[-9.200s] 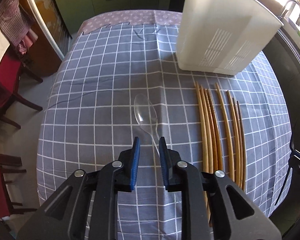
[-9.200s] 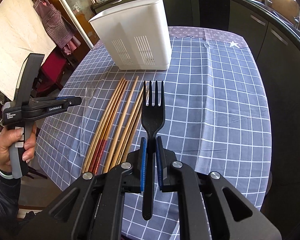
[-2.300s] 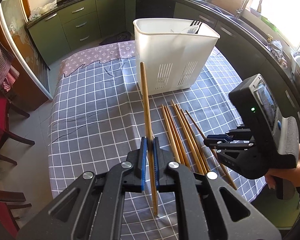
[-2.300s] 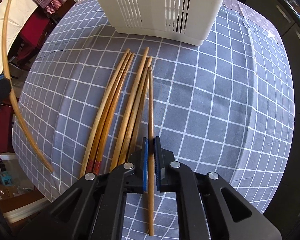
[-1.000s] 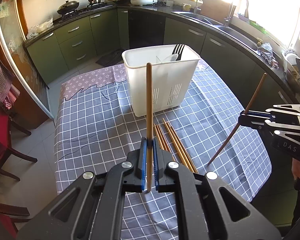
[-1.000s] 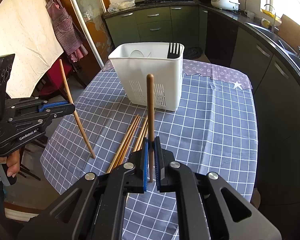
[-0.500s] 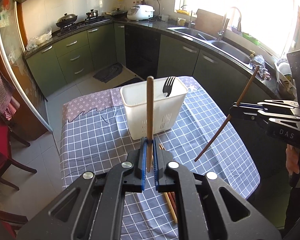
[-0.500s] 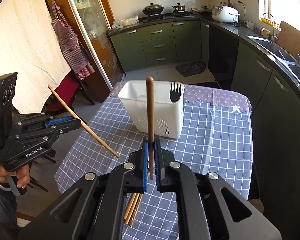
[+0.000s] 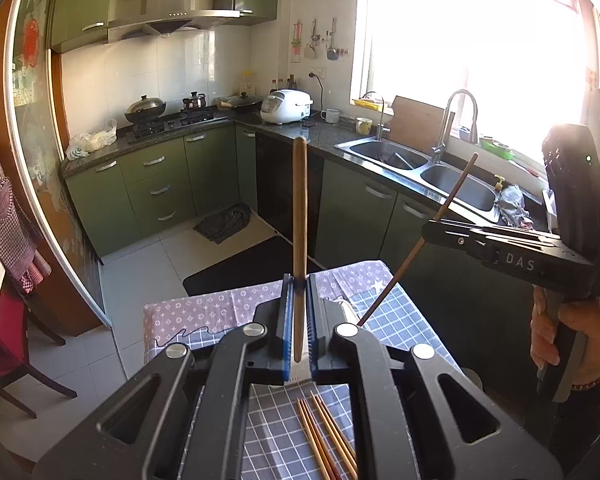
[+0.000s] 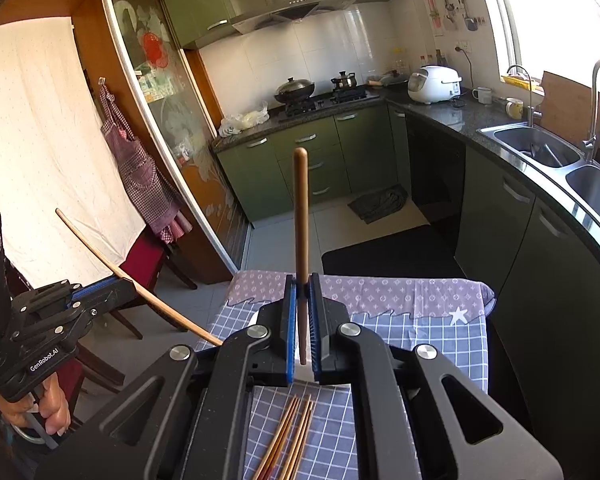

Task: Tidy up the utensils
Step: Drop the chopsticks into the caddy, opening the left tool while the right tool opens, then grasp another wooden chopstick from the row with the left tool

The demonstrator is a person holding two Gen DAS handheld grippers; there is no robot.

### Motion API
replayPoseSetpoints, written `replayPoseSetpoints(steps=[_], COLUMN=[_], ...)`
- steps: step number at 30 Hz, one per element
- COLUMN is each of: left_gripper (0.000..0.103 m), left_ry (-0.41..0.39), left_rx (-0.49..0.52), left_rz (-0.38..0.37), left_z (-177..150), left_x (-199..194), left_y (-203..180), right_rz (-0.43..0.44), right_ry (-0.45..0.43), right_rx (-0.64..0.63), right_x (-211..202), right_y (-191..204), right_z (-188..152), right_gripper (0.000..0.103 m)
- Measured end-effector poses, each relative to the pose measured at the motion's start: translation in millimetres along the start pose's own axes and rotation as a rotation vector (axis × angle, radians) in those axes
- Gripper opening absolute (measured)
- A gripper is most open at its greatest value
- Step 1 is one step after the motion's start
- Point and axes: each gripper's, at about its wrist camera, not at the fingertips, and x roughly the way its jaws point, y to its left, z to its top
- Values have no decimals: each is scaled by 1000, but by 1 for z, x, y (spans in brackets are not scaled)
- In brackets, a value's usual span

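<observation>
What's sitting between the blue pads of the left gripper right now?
A wooden chopstick, clamped upright between the left gripper's pads, seen in the left wrist view.

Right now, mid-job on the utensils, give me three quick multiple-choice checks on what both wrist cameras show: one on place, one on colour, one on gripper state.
1. Where do the loose chopsticks lie?
A. On the checked tablecloth below the grippers
B. In the sink
C. On the stove

2. What colour are the kitchen cabinets?
A. White
B. Green
C. Red

3. What is the left gripper doing?
A. Standing open and empty
B. Clamped on a fork
C. Shut on a chopstick

Answers:
1. A, they rest on the grey checked tablecloth under the gripper bodies in both views.
2. B, the doors and drawers under the counter are dark green.
3. C, the left chopstick stands upright between the blue pads; the right gripper pinches the right chopstick likewise.
</observation>
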Motion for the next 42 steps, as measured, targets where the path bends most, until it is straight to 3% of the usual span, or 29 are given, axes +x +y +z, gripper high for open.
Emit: replayPoseSetpoints(steps=[4,10,15,18,24,27,30,37,42], left_gripper=[6,6,8,20,21,28,28,28,20], left_ry=[22,182,267,279,239,253,344,636,765], left_rx=[-13,-38,-40,-42,-48,-41,-43,-120,-143], left_rz=[31,53,51,43,17,13,-12,-106,-77], left_z=[3,-25,-48,-52,-46,-55,-83,-175,-211], left_x=[36,102,128,128,94,80,83,139,177], left_y=[4,17,24,27,28,26,24,18,5], right_rz=[-34,-42,-50,-48,-18,-12,-11,-48,-57], right_ry=[25,151,210,211,157,150,192,390,469], right_rx=[3,-10,-24,-27,-34,-39,-42,-26,31], right_x=[35,100,127,126,84,60,49,73,92], right_y=[-6,-10,-11,-11,-6,-6,-11,-40,-65], right_z=[8,-22,-42,-43,-43,-54,-78,-161,-195], right_gripper=[7,7,9,11,16,18,25,25,25])
